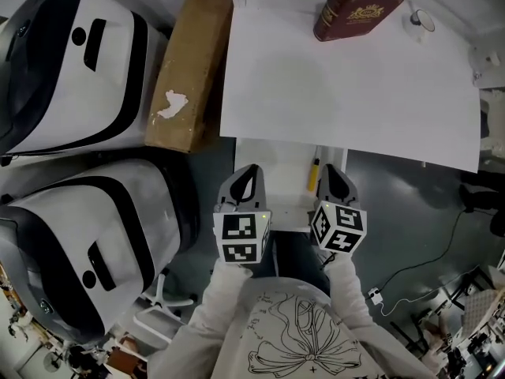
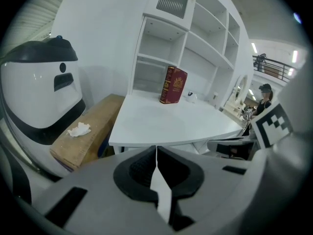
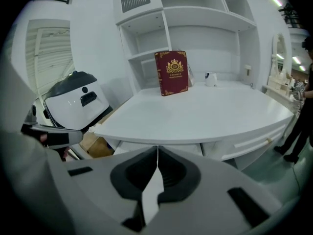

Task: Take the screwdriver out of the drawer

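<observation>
We stand over a wide white tabletop (image 1: 347, 93), with a long cardboard box (image 1: 189, 69) along its left edge and a red book (image 1: 357, 8) at the back. Below its near edge the drawer (image 1: 272, 188) stands pulled open, and the screwdriver (image 1: 313, 174) lies inside toward the right, its yellow handle showing. Our left gripper (image 1: 251, 170) and right gripper (image 1: 328, 170) hover over the drawer, both with fingers clenched together on nothing. We judge the tool light, rigid and apt to roll, so the thicker handle looks like the surest place to pinch.
</observation>
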{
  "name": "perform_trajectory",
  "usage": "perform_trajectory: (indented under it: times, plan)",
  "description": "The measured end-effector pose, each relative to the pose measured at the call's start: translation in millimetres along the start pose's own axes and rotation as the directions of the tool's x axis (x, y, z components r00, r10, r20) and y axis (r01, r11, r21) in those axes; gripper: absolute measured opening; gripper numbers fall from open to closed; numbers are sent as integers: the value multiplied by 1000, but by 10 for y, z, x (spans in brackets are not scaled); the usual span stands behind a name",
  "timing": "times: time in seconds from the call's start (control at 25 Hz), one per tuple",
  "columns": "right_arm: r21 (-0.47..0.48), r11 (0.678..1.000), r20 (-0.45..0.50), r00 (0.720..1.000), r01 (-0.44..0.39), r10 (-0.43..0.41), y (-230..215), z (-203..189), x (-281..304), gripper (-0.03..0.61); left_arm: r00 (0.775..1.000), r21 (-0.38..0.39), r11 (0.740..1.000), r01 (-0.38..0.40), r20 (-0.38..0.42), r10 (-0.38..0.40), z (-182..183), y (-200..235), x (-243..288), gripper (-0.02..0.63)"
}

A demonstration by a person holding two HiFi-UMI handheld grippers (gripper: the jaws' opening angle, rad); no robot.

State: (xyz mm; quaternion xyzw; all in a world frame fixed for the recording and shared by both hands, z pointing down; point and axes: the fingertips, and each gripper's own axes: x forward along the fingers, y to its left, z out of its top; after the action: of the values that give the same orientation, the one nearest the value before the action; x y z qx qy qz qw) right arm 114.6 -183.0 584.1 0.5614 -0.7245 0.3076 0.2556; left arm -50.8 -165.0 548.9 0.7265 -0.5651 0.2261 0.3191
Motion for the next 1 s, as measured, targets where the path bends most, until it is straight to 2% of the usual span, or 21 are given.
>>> perform_trajectory:
  times: [0.4, 1.0]
  plan:
    - [37, 999, -105, 994, 4, 0, -22, -370, 281, 6, 998, -3, 1000, 26, -48, -26, -230, 102, 172, 11]
    - [90, 995, -226, 974, 38, -17, -207, -858, 649, 72, 994, -29, 999, 43, -101, -46, -506, 220, 377, 11]
